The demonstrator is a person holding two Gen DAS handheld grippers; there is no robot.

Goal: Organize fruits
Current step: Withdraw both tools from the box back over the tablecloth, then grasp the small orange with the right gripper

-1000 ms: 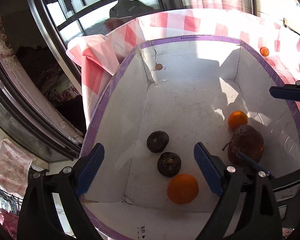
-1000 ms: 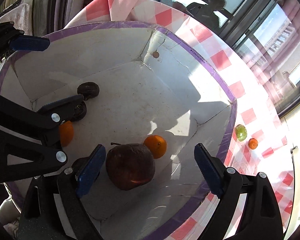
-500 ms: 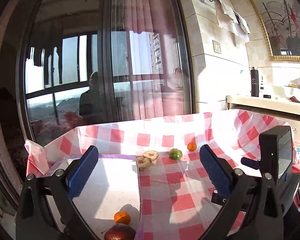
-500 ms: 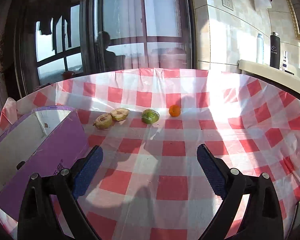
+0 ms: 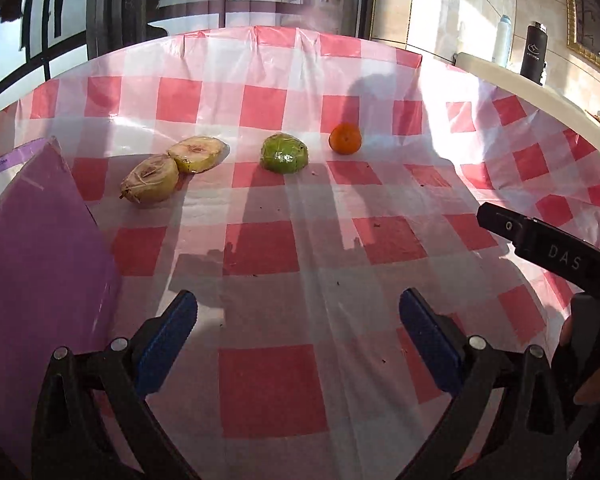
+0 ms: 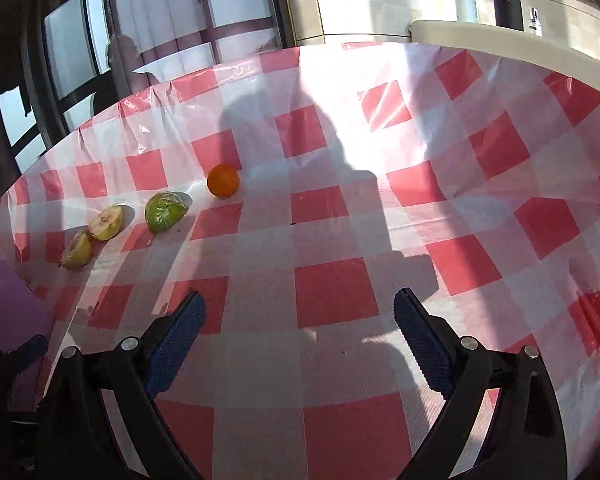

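Observation:
Several fruits lie in a row on the red-and-white checked tablecloth: two yellowish cut fruit halves, a green fruit and a small orange. They also show in the right wrist view: halves, green fruit, orange. The purple box stands at the left. My left gripper is open and empty, well short of the fruits. My right gripper is open and empty, also short of them.
The purple box's corner shows at the left edge of the right wrist view. Part of the right gripper tool shows at the right of the left wrist view. A black bottle stands on a counter beyond the table. Windows lie behind the table.
Both grippers left the box, where they hung over the fruit inside, and now point across the table at the row of fruits, closer to the cloth than half a second ago. Both stay open.

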